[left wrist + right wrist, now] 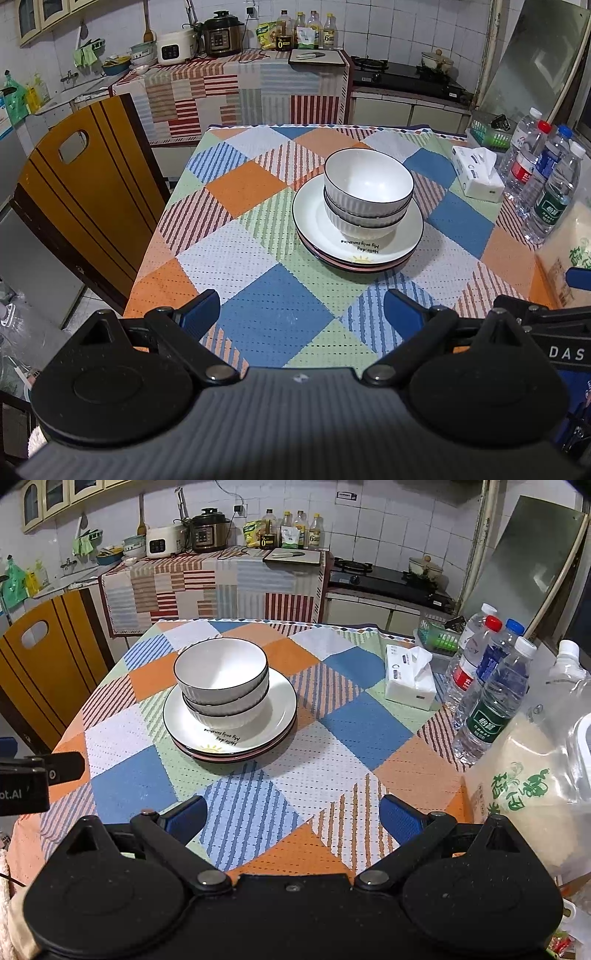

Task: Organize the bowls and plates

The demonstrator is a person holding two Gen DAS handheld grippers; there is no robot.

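Note:
Two white ribbed bowls (368, 184) with dark rims sit nested on a stack of plates (321, 221) in the middle of the checked tablecloth. The top plate is white with a sun drawing and lettering; a pink plate shows beneath it. The same bowls (221, 672) and plates (280, 705) show in the right wrist view. My left gripper (301, 308) is open and empty, near the table's front edge, well short of the stack. My right gripper (293, 812) is open and empty, also near the front edge, right of the stack.
A tissue box (476, 171) and several water bottles (543, 181) stand at the table's right side, with a bag of rice (524, 786) nearer. A wooden chair (85, 192) stands at the left. A kitchen counter with appliances (218, 33) is behind.

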